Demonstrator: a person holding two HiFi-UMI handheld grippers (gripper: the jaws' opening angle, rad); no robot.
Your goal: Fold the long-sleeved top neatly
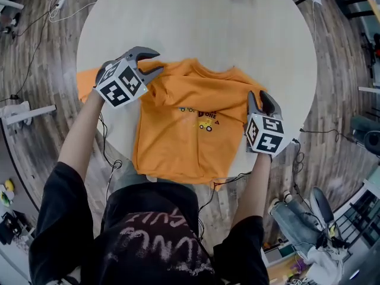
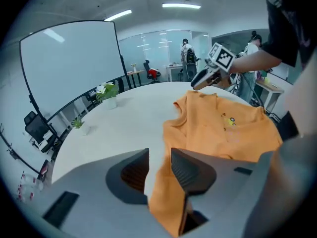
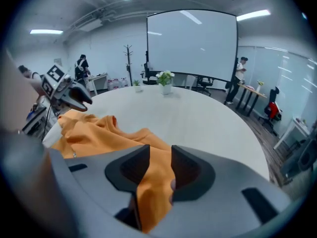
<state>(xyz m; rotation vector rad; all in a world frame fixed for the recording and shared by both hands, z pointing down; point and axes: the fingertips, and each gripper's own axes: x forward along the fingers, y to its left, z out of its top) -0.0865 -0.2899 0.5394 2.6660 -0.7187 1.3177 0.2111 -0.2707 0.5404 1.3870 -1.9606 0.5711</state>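
Head view shows me the top point(image 1: 190, 123) lying print-up on the table point(image 1: 196, 28), collar away from me and hem at the near edge, bunched at the left shoulder, with one sleeve point(image 1: 87, 77) poking out to the left

My left gripper point(image 1: 157, 62) sits over that bunched shoulder. In the left gripper view its jaws stand apart with a fold of orange cloth hanging loose in the gap, so nothing is pinched. My right gripper point(image 1: 259, 95) is at the top's right edge. Its own view shows the same: jaws parted, cloth draped between them, no squeeze on it

I judge this to be the laying-out stage, with the body roughly flat and no neat fold made yet. Next I would need to lift both tongs clear without dragging the cloth along, then smooth the left shoulder and take the sleeve to bring it across the body

Wooden floor point(image 1: 47, 135) and cables surround the table
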